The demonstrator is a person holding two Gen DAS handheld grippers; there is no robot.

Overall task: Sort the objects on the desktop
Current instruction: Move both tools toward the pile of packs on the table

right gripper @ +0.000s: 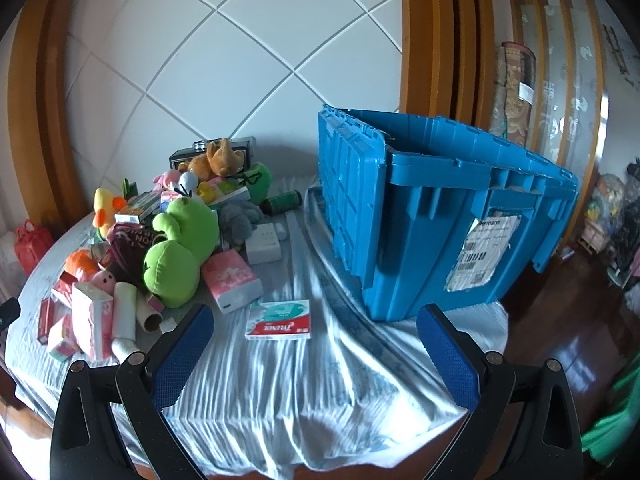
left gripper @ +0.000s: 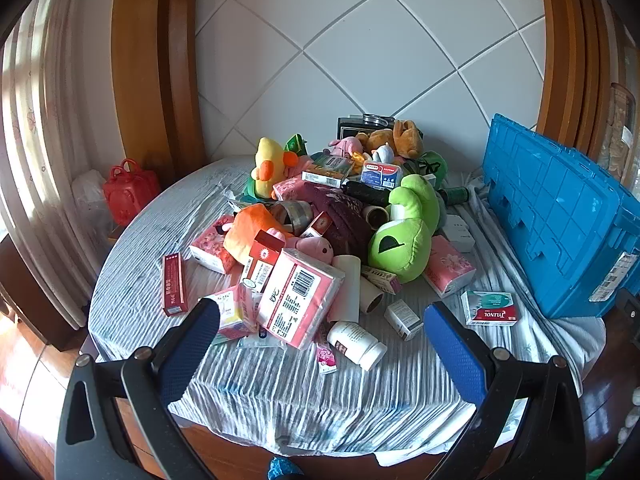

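Meanwhile both the left gripper and right gripper gape empty, the toppled white bottle lying cap-end toward the near-right.

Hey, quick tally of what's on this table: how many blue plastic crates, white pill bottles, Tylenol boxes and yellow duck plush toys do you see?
Blue plastic crate: 1
White plastic pill bottle: 1
Red-and-white Tylenol box: 1
Yellow duck plush toy: 1
Total: 4
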